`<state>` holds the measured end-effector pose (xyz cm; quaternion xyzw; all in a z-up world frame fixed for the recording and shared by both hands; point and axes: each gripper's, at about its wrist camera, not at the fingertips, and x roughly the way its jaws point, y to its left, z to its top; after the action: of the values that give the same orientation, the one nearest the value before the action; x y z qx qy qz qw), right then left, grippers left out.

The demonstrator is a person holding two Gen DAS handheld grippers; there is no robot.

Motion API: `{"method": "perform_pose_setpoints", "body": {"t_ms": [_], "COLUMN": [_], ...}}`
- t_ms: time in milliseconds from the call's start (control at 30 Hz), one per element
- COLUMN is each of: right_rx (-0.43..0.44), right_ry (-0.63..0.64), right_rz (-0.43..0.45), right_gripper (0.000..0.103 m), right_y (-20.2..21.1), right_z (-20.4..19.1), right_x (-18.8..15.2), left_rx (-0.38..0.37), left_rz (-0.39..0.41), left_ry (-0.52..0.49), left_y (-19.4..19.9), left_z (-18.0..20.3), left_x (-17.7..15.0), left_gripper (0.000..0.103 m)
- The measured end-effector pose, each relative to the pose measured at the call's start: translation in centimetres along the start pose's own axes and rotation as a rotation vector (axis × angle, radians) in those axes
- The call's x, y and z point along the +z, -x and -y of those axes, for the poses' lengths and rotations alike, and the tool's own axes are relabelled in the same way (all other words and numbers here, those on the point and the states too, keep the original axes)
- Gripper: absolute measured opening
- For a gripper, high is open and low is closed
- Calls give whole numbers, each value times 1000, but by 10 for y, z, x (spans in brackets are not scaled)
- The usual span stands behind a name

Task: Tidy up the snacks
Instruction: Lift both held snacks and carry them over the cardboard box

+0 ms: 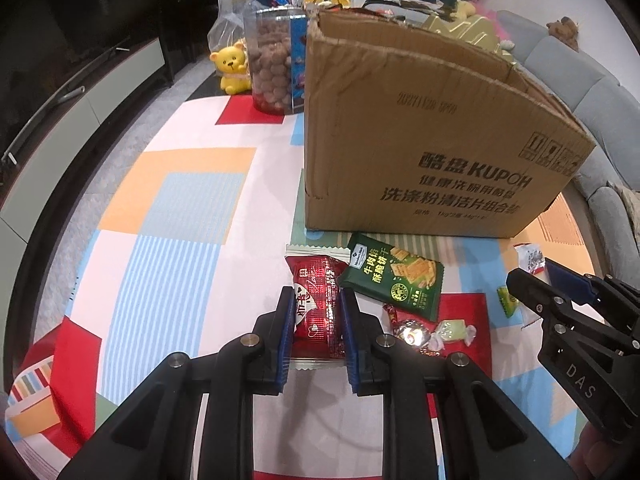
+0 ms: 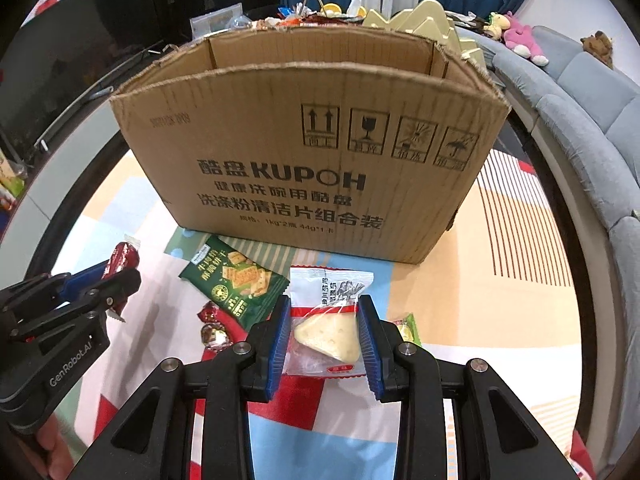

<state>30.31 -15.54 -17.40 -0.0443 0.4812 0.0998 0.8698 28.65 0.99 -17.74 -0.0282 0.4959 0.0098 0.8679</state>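
Note:
My left gripper is shut on a red snack packet, held just above the patterned table in front of the open cardboard box. My right gripper is shut on a clear white packet with a cheese-shaped wedge, also in front of the box. A green cracker packet lies between them; it also shows in the right wrist view. Wrapped candies lie beside it. The right gripper appears in the left view, the left one in the right view.
A clear jar of brown snacks and a yellow bear figure stand behind the box on the left. A small green packet lies right of my right gripper. A grey sofa runs along the right side.

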Motion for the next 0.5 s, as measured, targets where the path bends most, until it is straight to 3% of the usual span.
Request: {"method": "perform_pose_setpoints", "body": {"t_ms": [500], "right_rx": [-2], "right_ry": [-12], "right_rz": [56], "right_gripper": [34], "right_y": [25], "right_z": [5], "right_x": [6], "left_rx": [-9], "left_rz": [57], "left_ry": [-13], "left_y": [35], "left_z": [6], "left_x": [10], "left_gripper": [23]}}
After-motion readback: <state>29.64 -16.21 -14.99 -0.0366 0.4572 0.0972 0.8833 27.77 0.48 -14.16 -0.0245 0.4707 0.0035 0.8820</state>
